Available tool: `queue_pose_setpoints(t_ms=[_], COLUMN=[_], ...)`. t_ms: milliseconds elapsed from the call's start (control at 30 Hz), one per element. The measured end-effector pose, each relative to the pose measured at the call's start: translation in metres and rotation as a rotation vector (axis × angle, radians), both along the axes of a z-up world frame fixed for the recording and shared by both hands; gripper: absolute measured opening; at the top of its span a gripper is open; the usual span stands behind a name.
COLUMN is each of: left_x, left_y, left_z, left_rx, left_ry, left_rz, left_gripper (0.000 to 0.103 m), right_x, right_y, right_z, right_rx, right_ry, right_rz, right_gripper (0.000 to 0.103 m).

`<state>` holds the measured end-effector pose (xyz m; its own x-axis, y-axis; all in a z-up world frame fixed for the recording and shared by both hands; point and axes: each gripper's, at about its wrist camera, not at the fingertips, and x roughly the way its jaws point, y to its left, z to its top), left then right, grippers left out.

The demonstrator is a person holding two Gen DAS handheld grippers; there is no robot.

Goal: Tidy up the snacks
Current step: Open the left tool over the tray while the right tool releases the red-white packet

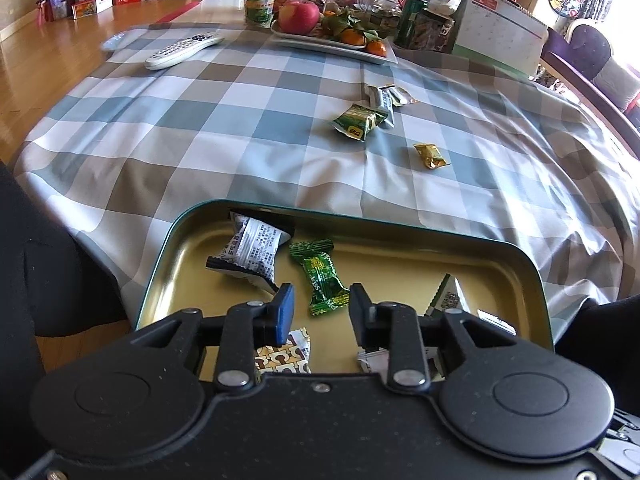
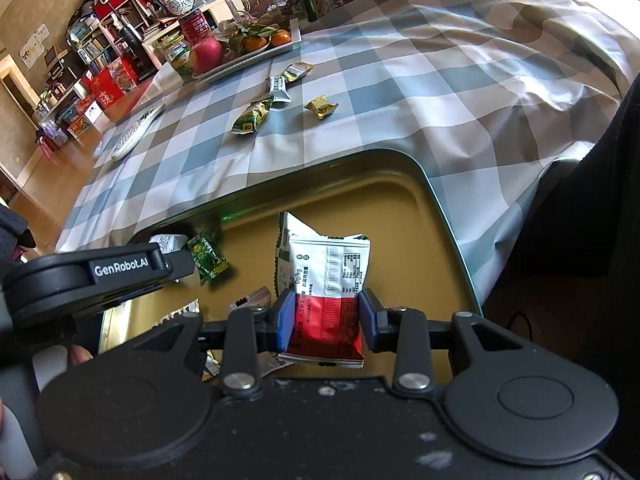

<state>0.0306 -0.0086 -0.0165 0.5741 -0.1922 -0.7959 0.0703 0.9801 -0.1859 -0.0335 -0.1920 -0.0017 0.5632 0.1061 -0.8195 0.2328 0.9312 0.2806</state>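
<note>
A green-rimmed tin tray [image 1: 400, 272] with a gold inside sits at the near table edge. In it lie a green candy [image 1: 320, 276], a white-and-black packet [image 1: 252, 252] and a few more wrappers. My left gripper [image 1: 322, 296] hovers open just above the green candy, its pads clear of it. My right gripper [image 2: 328, 304] is shut on a white-and-red snack packet [image 2: 328, 264], held upright over the tray [image 2: 400, 208]. On the checked cloth beyond lie a green packet [image 1: 358, 122], a gold candy [image 1: 430, 155] and a grey-white stick packet [image 1: 382, 100].
A white plate with an apple [image 1: 300, 16] and tangerines stands at the far side, with jars and a desk calendar [image 1: 496, 36] behind it. A remote [image 1: 184, 48] lies at the far left. Dark clothing flanks the tray on both sides.
</note>
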Motion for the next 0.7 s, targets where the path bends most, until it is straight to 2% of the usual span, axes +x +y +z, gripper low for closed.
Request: queue_pose_setpoints(t_ms=[400, 500, 700], left_x=[-0.0028, -0.004, -0.0066], left_y=[-0.0033, -0.0028, -0.0013], left_z=[0.0032, 0.0058, 0.0091], left_rx=[0.026, 0.028, 0.041], left_ry=[-0.031, -0.052, -0.087], left_rz=[-0.009, -0.005, 0.023], left_gripper=[0.041, 0.048, 0.049], right_x=[-0.0016, -0.0015, -0.0019], right_y=[0.0069, 0.0073, 0.009], right_z=[0.0033, 0.0035, 0.004], right_rx=[-0.035, -0.039, -0.051], right_ry=[-0.016, -0.015, -0.018], right_rz=[0.031, 0.033, 0.04], right_gripper=[0.04, 0.041, 0.041])
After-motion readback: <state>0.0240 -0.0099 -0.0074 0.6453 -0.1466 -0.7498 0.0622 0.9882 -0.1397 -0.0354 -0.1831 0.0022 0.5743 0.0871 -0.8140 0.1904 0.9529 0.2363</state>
